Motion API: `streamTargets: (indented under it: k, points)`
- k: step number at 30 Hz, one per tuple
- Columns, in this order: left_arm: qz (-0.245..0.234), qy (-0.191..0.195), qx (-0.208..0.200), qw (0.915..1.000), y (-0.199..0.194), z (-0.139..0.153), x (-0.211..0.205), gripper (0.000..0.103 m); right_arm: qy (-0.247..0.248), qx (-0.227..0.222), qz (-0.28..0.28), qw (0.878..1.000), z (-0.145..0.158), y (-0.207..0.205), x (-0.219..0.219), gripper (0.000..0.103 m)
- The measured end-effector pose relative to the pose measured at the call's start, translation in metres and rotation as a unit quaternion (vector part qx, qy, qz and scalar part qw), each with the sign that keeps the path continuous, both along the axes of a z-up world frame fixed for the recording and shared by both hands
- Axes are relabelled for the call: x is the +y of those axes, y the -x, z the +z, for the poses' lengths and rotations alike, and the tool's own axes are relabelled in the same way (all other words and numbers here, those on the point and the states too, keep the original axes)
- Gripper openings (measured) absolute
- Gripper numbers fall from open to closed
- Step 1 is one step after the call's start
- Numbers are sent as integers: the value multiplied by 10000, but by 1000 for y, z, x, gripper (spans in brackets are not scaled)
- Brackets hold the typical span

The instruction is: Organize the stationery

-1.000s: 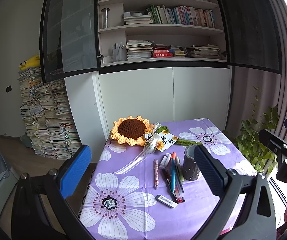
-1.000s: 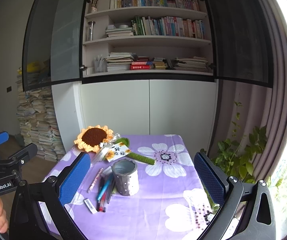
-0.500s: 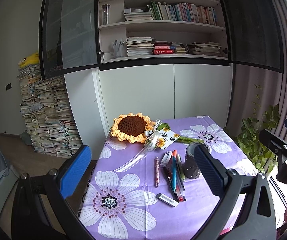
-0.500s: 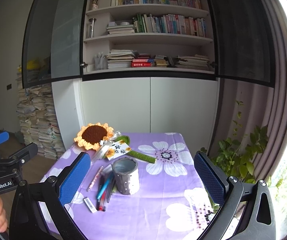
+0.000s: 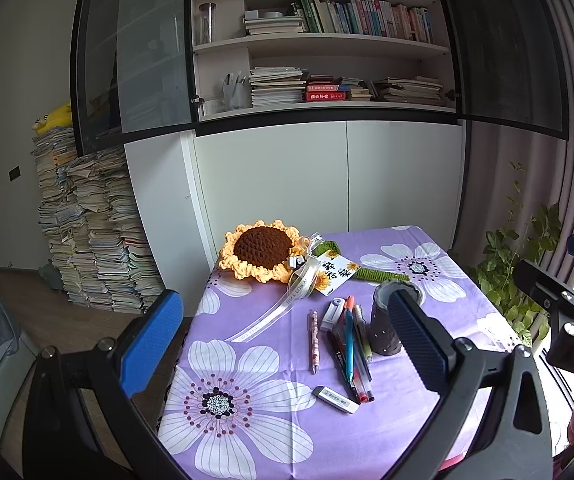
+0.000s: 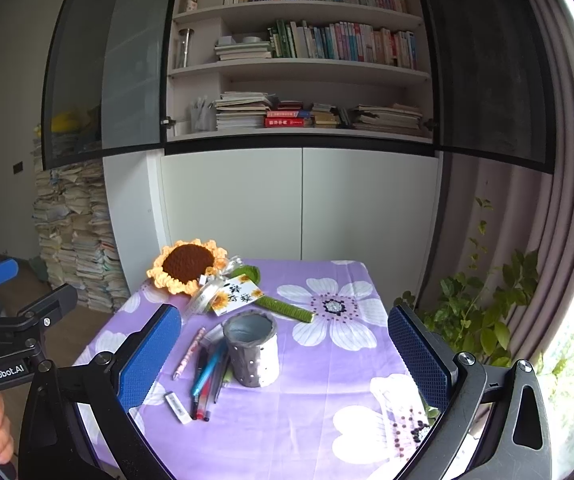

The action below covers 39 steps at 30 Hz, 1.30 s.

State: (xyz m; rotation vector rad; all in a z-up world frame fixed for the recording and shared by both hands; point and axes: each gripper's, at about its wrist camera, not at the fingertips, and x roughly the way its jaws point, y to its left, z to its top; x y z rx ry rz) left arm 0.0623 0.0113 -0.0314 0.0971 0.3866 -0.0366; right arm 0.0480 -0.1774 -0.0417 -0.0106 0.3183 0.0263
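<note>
- Our left gripper (image 5: 285, 338) is spread wide and holds nothing, raised above the near edge of the table (image 5: 247, 452).
- Our right gripper (image 6: 285, 354) is likewise wide and empty.
- The pens (image 5: 349, 346) lie in a loose bunch just left of the upright grey pen holder (image 6: 252, 354).
- A white eraser (image 5: 335, 399) lies near their tips.
- The crocheted sunflower (image 5: 262, 249) sits at the far corner.

Blown-out window glare, perhaps daylight
</note>
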Motion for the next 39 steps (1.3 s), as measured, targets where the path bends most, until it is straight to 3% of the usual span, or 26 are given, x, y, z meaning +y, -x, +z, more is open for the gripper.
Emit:
streamTargets:
  k: [8,24,39]
  points:
    - [31,-31,264,9996,-20,-11,1,102,111,387,66,9992,-16,-23,2,103]
    - [0,-42,1076,9942,-100,-55,-3,102,104,1683,110,9856,-79,-112,-3,103]
    - [132,84,1666,9859,-158,-95,14,102,34,2153,509,9752,-133,-179,6,103]
